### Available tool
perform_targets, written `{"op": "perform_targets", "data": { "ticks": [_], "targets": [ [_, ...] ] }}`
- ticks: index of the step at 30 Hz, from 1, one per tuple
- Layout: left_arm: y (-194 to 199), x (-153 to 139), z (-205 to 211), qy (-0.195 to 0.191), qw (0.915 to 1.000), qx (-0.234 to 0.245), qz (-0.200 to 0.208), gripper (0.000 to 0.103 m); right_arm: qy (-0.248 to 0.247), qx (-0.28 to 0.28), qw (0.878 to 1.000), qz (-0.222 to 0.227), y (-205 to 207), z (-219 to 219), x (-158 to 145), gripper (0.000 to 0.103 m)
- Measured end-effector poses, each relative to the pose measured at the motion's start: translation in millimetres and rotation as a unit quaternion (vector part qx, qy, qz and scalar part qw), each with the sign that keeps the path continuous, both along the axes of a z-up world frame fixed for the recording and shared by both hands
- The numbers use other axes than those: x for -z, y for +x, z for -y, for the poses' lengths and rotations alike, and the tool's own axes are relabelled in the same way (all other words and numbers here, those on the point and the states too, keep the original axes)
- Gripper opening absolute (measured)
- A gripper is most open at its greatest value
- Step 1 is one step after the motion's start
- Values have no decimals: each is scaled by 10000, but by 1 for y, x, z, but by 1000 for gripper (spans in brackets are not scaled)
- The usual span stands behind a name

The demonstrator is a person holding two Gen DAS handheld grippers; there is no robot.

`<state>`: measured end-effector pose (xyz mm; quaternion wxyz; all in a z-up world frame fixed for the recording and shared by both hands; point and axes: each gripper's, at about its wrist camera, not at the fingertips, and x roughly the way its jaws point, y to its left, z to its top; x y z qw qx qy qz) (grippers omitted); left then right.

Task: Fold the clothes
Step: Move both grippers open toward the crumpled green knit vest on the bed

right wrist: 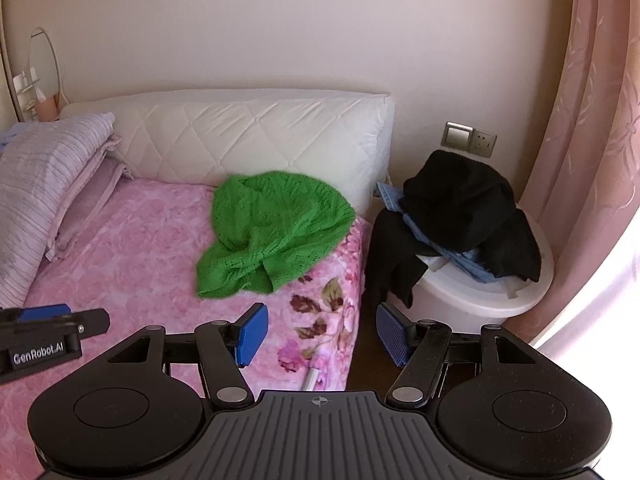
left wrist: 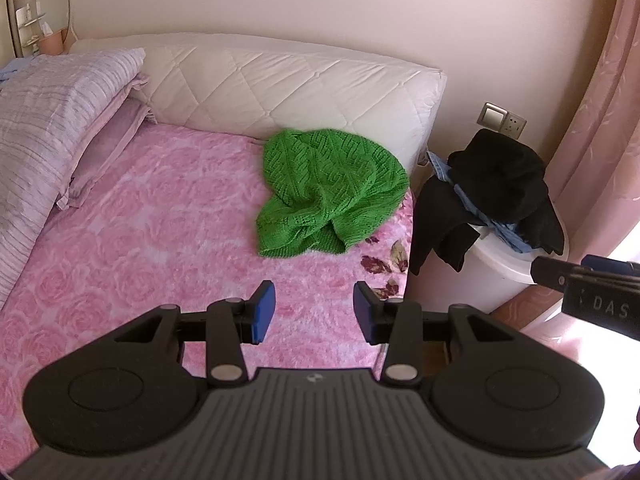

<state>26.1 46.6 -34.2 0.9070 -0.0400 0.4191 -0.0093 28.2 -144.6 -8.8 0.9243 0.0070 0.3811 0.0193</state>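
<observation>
One green knit garment (left wrist: 330,192) lies crumpled on the pink bedspread (left wrist: 160,220), at the far right of the bed just before the white quilted headboard (left wrist: 288,88). One white basket (right wrist: 476,300) stands right of the bed, with black clothes (right wrist: 464,208) and a blue piece (right wrist: 460,258) piled on it. Two pillows (left wrist: 60,120) are stacked far left.

The right wrist view alone shows a white tube (right wrist: 311,376) at the near bed edge.

Both grippers are empty. The left gripper (left wrist: 315,310) has its fingers spread, the garment well beyond them; the right gripper (right wrist: 318,332) is spread too, over the bed's right edge, near side of the garment
</observation>
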Motion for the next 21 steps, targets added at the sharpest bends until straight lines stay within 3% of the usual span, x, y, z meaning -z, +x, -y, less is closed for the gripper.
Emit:
{"op": "perform_targets", "data": {
  "ticks": [12,21],
  "targets": [
    [9,0,-9,-20,9997,-253,-52,39,74,-228,9997,-64,16,-9,7,64],
    [39,3,-2,-1,9993,-363,-103,39,185,-396,9990,-117,46,-1,13,64]
  ]
}}
